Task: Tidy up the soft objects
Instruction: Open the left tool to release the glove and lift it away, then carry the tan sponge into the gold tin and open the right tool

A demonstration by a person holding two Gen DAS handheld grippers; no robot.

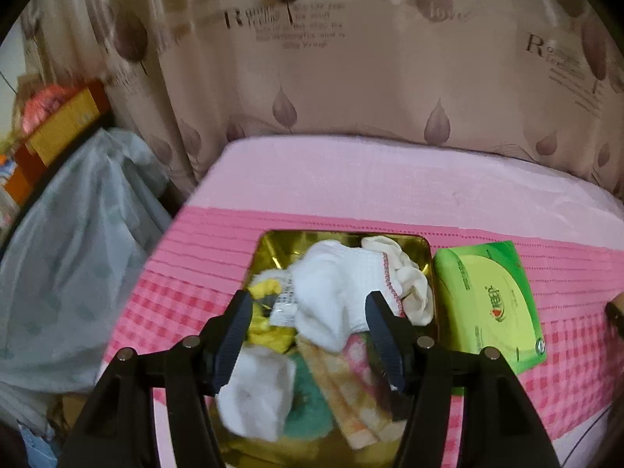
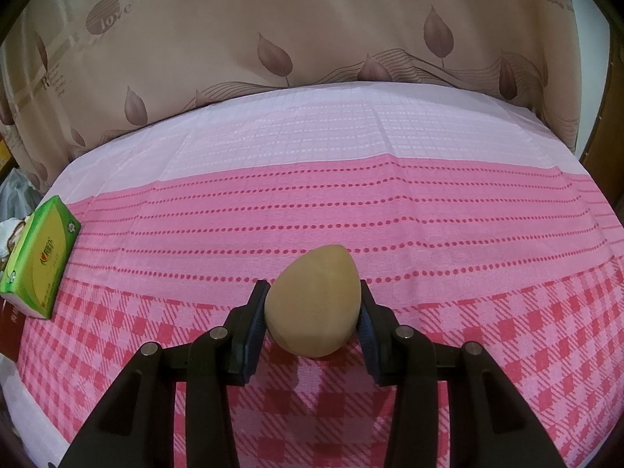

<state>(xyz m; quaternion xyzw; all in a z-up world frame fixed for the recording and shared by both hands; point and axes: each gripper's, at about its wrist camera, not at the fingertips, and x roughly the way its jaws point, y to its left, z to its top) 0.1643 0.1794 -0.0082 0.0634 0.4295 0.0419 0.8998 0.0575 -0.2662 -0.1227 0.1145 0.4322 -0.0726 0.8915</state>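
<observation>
Presently, a tan sponge [image 2: 312,304] is clamped between the fingers of the right gripper [image 2: 314,304], above the pink cloth [image 2: 351,202]. By judgement it is bound for the tin [image 1: 273,245], well to the left past the green pack [image 1: 487,304]; grip should be kept light, as foam squashes and may spring out. The tool is held level, aimed at the curtain [image 2: 312,19]. Over the tin, the left gripper [image 1: 308,308] is held with jaws apart above the socks [image 1: 335,280], nothing gripped.
</observation>
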